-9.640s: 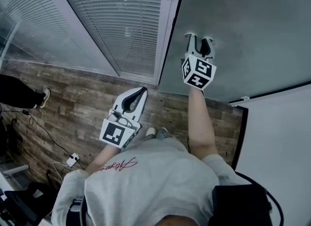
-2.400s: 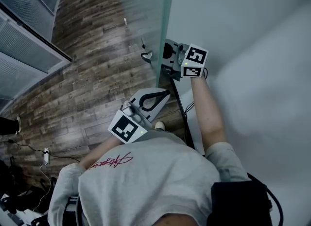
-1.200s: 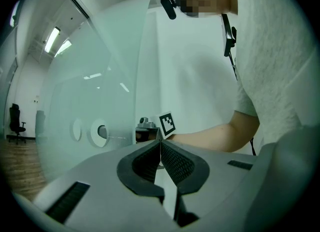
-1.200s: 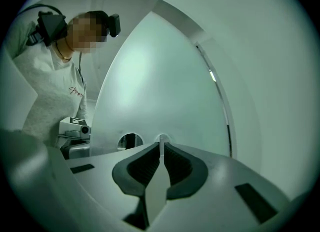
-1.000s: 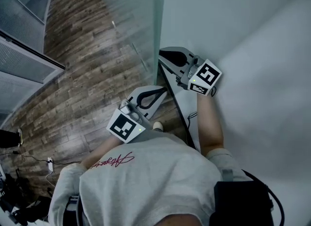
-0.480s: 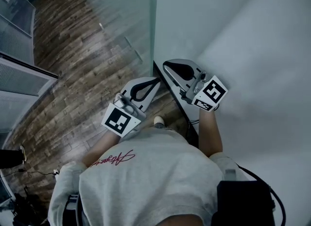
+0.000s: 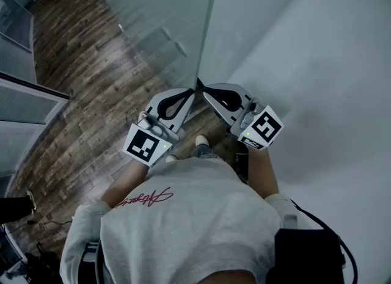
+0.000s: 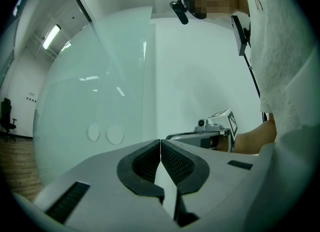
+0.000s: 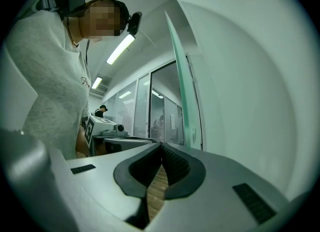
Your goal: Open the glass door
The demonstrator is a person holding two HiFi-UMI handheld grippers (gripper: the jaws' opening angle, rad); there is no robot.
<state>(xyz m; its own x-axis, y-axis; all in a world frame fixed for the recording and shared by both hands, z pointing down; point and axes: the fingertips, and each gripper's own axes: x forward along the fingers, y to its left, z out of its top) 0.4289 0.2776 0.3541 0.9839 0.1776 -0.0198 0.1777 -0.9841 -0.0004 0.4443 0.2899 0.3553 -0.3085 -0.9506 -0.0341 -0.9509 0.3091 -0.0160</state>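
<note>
The glass door (image 7: 177, 14) stands swung open, its green edge (image 7: 206, 32) running down to the floor just ahead of both grippers. My left gripper (image 7: 193, 91) is shut and empty, its tips close to the foot of that edge. My right gripper (image 7: 205, 90) is shut too, holding nothing, on the white wall side of the edge. The two sets of tips nearly meet. In the left gripper view the shut left gripper (image 8: 160, 145) faces the glass pane (image 8: 100, 96), which carries two round fittings (image 8: 105, 133). In the right gripper view the shut right gripper (image 9: 161, 148) points past the door edge (image 9: 182, 86).
A white wall (image 7: 317, 44) fills the right side. Wood-plank floor (image 7: 91, 75) spreads left, with blinds-covered glass partitions (image 7: 24, 99) beyond. A cable (image 7: 36, 222) lies on the floor at lower left. Another person (image 9: 101, 110) stands far off in the corridor.
The right gripper has come off the door edge and drawn back toward the body. The left gripper shifted a little right; both sets of tips now sit side by side.
</note>
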